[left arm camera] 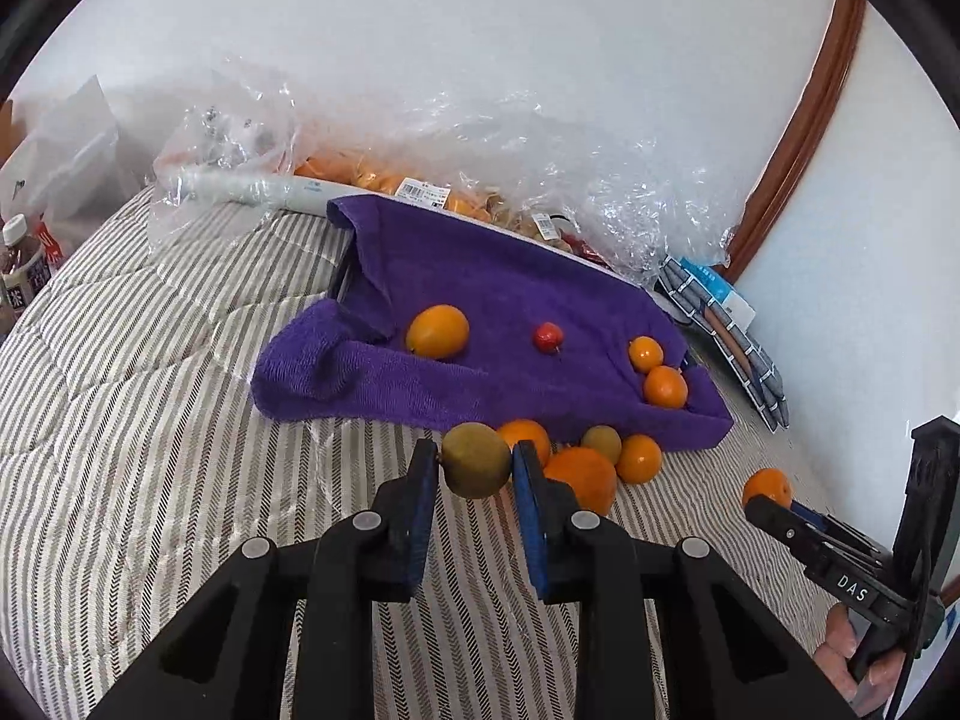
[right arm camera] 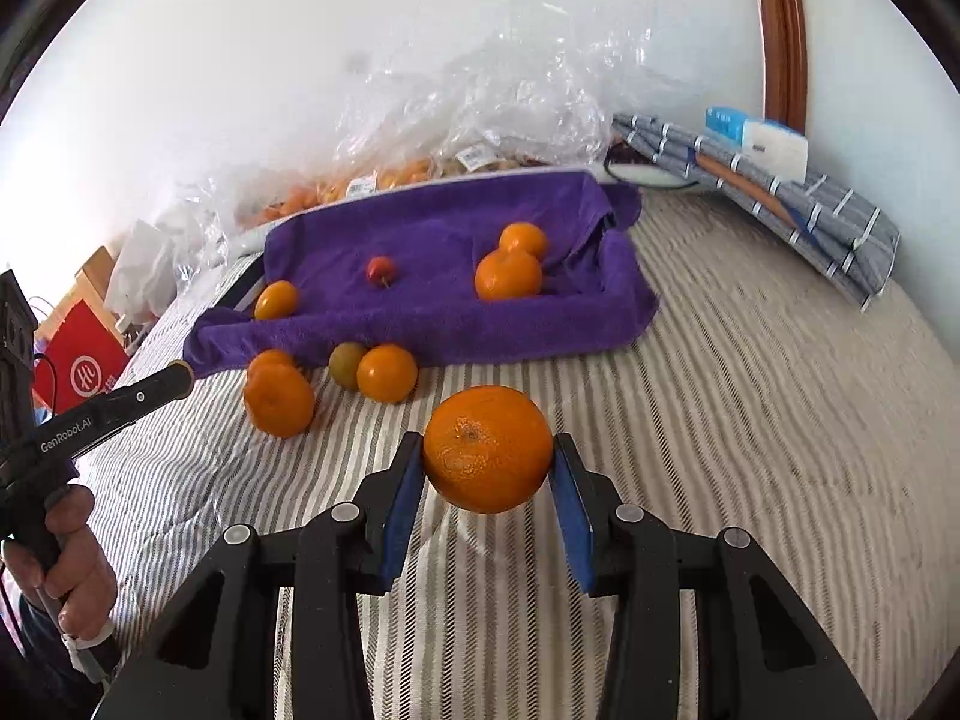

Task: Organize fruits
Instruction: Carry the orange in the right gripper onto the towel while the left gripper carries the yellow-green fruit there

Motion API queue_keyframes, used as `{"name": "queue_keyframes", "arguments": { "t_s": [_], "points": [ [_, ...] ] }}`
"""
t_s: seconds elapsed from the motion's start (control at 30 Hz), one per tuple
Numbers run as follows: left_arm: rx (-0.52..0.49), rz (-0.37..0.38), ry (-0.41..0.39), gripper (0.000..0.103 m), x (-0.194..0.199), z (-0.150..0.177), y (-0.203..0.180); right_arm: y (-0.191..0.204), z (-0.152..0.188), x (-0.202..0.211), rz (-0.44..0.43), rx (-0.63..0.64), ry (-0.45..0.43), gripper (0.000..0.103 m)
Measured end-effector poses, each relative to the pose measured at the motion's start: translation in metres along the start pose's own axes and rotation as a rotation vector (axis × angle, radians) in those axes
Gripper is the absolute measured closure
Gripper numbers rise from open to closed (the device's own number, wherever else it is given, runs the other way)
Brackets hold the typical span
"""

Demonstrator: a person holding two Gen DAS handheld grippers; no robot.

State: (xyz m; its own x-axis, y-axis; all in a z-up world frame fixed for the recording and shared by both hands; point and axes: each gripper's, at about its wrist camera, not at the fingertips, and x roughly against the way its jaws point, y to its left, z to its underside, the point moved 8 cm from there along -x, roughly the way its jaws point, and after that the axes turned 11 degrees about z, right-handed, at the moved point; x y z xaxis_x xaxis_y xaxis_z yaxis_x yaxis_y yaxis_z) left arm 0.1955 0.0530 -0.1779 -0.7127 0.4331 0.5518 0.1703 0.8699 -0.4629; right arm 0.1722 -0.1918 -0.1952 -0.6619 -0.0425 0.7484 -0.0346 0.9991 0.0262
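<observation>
My left gripper (left arm camera: pixel 475 461) is shut on a greenish-brown round fruit (left arm camera: pixel 476 468), held above the striped bedding. My right gripper (right arm camera: pixel 487 462) is shut on a large orange (right arm camera: pixel 487 449), also lifted. A purple towel (left arm camera: pixel 480 276) covers a tray and carries a yellow-orange fruit (left arm camera: pixel 438 331), a small red fruit (left arm camera: pixel 549 337) and two small oranges (left arm camera: pixel 665 387). In front of the towel lie three oranges (right arm camera: pixel 279 399) and a green fruit (right arm camera: pixel 347 365). In the right wrist view the left gripper's arm enters from the left, and the fruit it holds is hidden there.
Crumpled clear plastic bags (left arm camera: pixel 540 168) with more fruit lie behind the towel by the white wall. A folded blue checked cloth (right arm camera: pixel 780 198) and a tissue box (right arm camera: pixel 756 141) sit at the right. Bottles (left arm camera: pixel 24 264) and a red bag (right arm camera: pixel 78 360) stand at the left.
</observation>
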Motion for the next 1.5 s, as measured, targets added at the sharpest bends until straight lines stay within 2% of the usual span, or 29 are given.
{"name": "queue_keyframes", "arguments": {
  "t_s": [0.3,0.43,0.6,0.73,0.87,1.03,1.2,1.33,1.5],
  "points": [
    [0.003,-0.031,-0.069,0.079,-0.008,-0.054,-0.004,-0.005,-0.062,0.006,0.025,0.004,-0.100,0.061],
    [0.057,-0.018,-0.075,0.079,-0.027,-0.073,0.000,-0.005,-0.095,-0.006,0.034,-0.002,-0.130,0.061],
    [0.047,-0.032,-0.071,0.079,-0.058,-0.086,0.003,-0.011,-0.119,-0.035,0.044,-0.006,-0.134,0.061],
    [0.075,0.003,-0.045,0.079,-0.078,-0.077,0.008,-0.019,-0.116,-0.067,0.042,-0.009,-0.101,0.061],
    [0.058,-0.007,-0.008,0.079,-0.088,-0.066,0.010,-0.026,-0.104,-0.094,0.062,-0.033,-0.043,0.061],
    [0.072,0.025,0.009,0.079,-0.094,-0.062,0.007,-0.027,-0.100,-0.103,0.041,-0.056,-0.026,0.061],
    [0.039,-0.009,0.023,0.079,-0.102,-0.057,0.006,-0.024,-0.099,-0.103,0.062,-0.028,-0.036,0.061],
    [0.031,0.007,0.038,0.079,-0.104,-0.054,0.002,-0.023,-0.096,-0.105,0.055,-0.031,-0.024,0.061],
    [0.021,-0.003,0.050,0.079,-0.107,-0.052,0.001,-0.026,-0.098,-0.099,0.049,-0.040,-0.050,0.060]
  ]
}}
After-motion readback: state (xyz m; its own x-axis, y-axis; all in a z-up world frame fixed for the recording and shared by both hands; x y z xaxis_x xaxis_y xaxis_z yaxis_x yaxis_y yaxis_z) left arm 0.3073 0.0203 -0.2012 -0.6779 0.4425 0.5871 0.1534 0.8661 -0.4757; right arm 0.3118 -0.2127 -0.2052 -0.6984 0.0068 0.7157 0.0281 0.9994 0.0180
